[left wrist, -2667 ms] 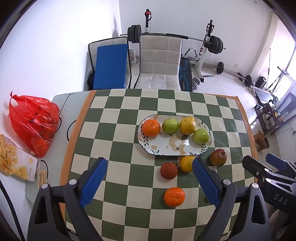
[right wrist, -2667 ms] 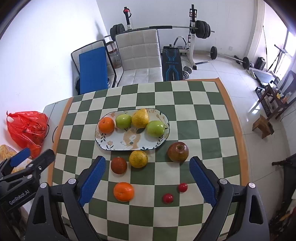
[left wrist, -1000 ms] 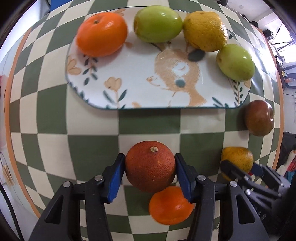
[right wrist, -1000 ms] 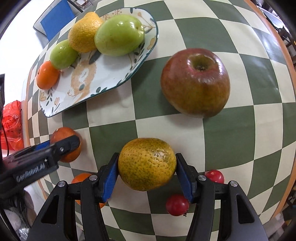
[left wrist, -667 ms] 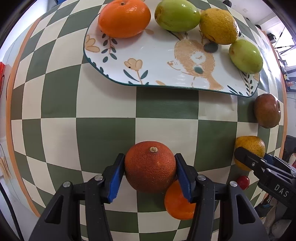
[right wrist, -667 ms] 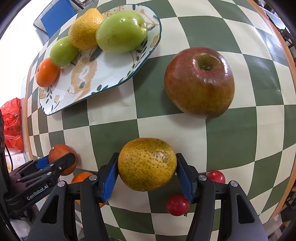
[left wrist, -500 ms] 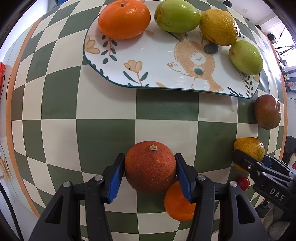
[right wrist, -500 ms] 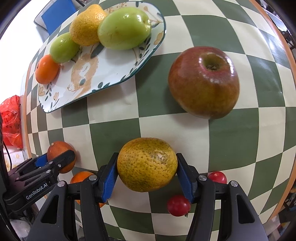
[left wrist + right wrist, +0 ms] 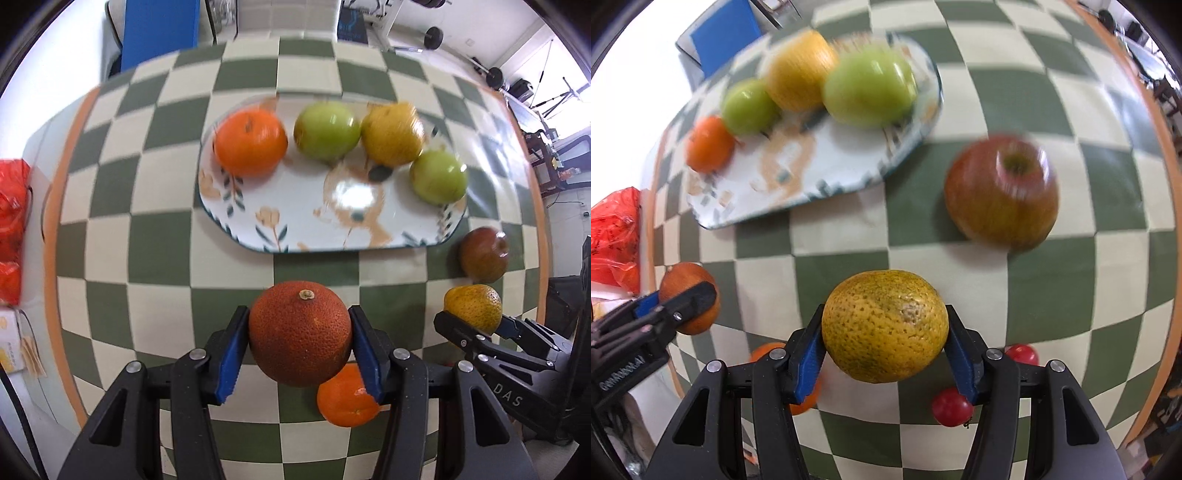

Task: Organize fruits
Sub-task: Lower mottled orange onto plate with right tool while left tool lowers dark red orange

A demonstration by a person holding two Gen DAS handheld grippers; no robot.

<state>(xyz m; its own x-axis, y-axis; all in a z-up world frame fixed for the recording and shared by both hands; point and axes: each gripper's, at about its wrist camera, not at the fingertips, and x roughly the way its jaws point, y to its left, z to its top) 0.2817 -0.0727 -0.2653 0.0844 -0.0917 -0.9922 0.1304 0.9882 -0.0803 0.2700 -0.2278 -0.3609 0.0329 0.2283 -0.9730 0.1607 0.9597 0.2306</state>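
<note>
Both gripped oranges higher; plate (image 9: 369, 236) with 4 fruits.

Left gripper (image 9: 299, 347): matte black two-branch frame, silver round screw heads at the joints, blue ribbed pads on the fingers (image 9: 231, 350), white "GenRobot.AI" lettering on its side. Right gripper (image 9: 884, 350): same black frame, silver screws, blue fingers (image 9: 962, 363), white "DAS" lettering on its side

Glossy glazed plate (image 9: 332, 221); dimpled, matt dark orange (image 9: 300, 338).
</note>
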